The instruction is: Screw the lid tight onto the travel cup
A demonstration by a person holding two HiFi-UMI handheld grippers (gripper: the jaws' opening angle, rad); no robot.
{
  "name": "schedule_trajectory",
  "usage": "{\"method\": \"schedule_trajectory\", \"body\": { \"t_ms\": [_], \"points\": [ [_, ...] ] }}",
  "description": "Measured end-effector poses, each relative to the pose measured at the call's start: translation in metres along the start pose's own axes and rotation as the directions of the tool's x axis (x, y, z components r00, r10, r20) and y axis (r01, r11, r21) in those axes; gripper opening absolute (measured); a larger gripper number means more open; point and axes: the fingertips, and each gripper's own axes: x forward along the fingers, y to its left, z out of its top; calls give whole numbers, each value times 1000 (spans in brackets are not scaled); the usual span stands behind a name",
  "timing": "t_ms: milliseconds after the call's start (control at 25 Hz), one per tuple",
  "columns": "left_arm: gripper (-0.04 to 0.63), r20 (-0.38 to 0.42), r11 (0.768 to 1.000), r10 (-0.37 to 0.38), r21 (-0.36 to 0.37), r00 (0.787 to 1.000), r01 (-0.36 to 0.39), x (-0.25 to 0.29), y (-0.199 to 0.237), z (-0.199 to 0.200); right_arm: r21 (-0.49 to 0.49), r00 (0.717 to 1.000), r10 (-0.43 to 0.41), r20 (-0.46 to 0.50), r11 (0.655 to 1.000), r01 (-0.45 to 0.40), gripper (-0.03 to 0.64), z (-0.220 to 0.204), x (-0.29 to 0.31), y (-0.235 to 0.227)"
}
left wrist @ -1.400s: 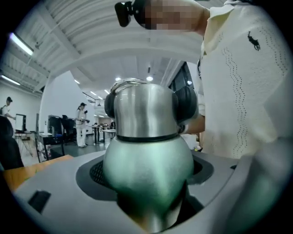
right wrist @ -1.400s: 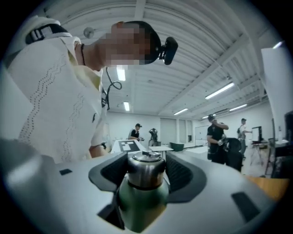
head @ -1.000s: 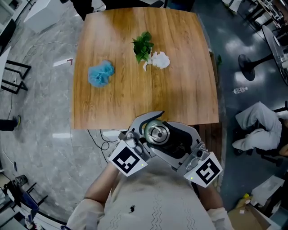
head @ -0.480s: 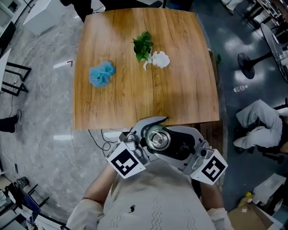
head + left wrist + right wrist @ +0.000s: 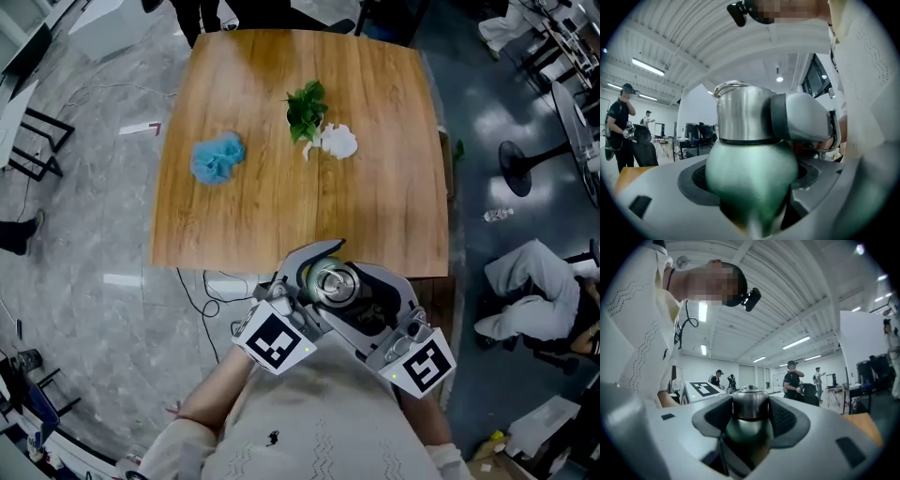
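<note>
The travel cup, with a green body [image 5: 750,173] and a steel lid [image 5: 333,281], is held off the table, close to the person's chest. My left gripper [image 5: 309,281] is shut on the green body, which fills the left gripper view. From the other side my right gripper [image 5: 375,300] is shut on the lid [image 5: 750,404]; its dark pads [image 5: 719,416] flank the steel band, with the green body [image 5: 749,432] just below. In the left gripper view a grey jaw of the right gripper [image 5: 801,117] presses on the lid [image 5: 743,112]. The cup's base is hidden.
A wooden table [image 5: 281,216] lies ahead, bearing a blue puff [image 5: 216,159], a green plant sprig [image 5: 307,108] and a white crumpled thing [image 5: 337,142]. Cables [image 5: 216,291] trail on the floor under the table's near edge. Several people [image 5: 792,380] stand in the background.
The head view has shifted, so the table sits slightly lower and further right. The right gripper's marker cube has swung a little left and down around the cup. Both grips are unchanged.
</note>
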Motion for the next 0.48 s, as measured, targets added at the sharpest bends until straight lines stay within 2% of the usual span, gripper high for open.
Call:
{"method": "schedule_trajectory", "body": {
  "t_ms": [80, 280, 480],
  "points": [
    [405, 2, 1000, -9, 4, 1000, 9, 6, -3, 5, -23, 1000, 15, 11, 1000, -15, 242, 4, -7, -3],
    [405, 19, 1000, 18, -1, 1000, -18, 32, -15, 19, 7, 999, 39, 32, 999, -39, 242, 11, -32, -17],
    [405, -7, 998, 55, -9, 998, -55, 58, -34, 20, 24, 997, 71, 42, 997, -73, 242, 11, -66, -28]
  ]
}}
